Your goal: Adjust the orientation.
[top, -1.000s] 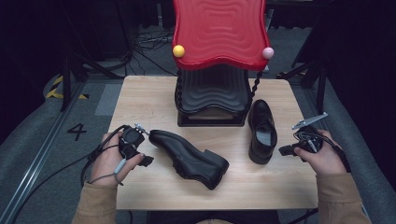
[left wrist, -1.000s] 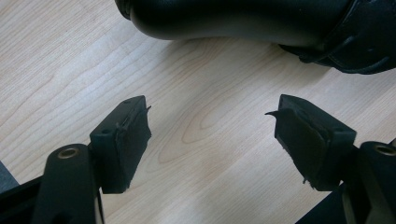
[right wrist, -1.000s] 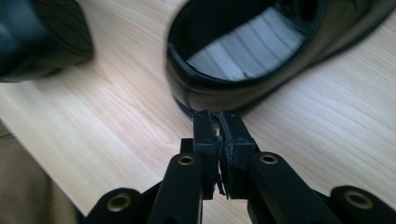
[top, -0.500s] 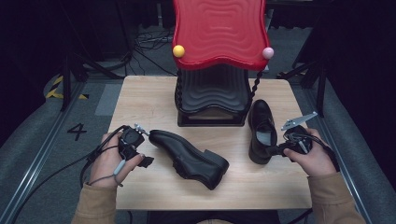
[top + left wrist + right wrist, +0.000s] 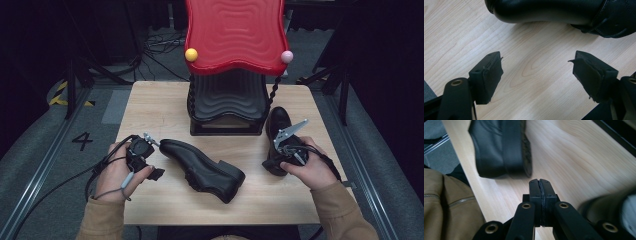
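Lying on table (image 5: 165, 110): two black shoes (image 5: 202, 167) (image 5: 277, 135); left tool (image 5: 537, 75) wide, right tool (image 5: 540, 185) closed, empty.

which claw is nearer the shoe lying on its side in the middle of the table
Left. The left claw sits just off the toe of the shoe lying on its side; the right claw is beyond its heel, by the upright shoe.

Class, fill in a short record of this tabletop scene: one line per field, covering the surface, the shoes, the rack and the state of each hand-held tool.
Surface: light wooden table
Left shoe: lying on its side mid-table, toe toward the left tool
Right shoe: upright, right of the rack
Rack: black wavy tiers under a red wavy top, at the table's far middle
Left tool: open, nothing between its pads, shoe toe just ahead
Right tool: shut, holding nothing, beside the right shoe's heel
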The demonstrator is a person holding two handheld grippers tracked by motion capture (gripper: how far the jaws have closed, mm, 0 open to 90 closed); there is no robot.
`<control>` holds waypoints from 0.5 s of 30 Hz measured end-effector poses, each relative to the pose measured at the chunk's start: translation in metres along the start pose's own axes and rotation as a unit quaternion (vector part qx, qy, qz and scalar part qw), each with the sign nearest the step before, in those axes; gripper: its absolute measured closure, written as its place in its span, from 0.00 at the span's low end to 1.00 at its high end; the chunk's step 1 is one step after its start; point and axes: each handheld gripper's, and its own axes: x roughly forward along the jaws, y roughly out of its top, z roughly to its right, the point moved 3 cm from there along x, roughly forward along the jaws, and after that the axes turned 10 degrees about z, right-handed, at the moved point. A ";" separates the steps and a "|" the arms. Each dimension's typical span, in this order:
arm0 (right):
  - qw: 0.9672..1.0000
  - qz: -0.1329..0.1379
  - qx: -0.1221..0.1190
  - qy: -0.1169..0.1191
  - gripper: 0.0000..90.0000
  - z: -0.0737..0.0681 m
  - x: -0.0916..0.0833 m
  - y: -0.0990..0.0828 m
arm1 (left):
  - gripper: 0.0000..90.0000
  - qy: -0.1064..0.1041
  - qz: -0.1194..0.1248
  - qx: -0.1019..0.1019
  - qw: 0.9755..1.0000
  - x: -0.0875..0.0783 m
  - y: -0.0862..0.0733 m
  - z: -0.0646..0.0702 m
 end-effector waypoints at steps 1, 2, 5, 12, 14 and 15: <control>1.000 0.000 0.000 0.000 1.00 0.000 0.000 0.000 | 0.27 0.000 0.000 0.000 1.000 0.000 0.000 0.000; 1.000 -0.003 -0.004 0.005 1.00 -0.003 0.004 0.002 | 0.27 0.000 0.001 0.001 1.000 0.000 0.000 0.000; 1.000 -0.010 -0.011 0.016 1.00 -0.011 0.016 0.007 | 0.26 0.000 0.003 0.004 1.000 0.000 0.000 0.000; 0.999 -0.032 -0.020 0.034 1.00 -0.024 0.041 0.015 | 0.26 0.000 0.002 0.006 1.000 0.000 0.000 0.000; 0.998 -0.038 -0.025 0.036 1.00 -0.026 0.048 0.017 | 0.26 -0.002 0.003 0.006 1.000 0.000 0.000 0.000; 0.998 -0.039 -0.027 0.037 1.00 -0.028 0.050 0.018 | 0.26 -0.002 0.003 0.006 1.000 0.000 0.000 0.000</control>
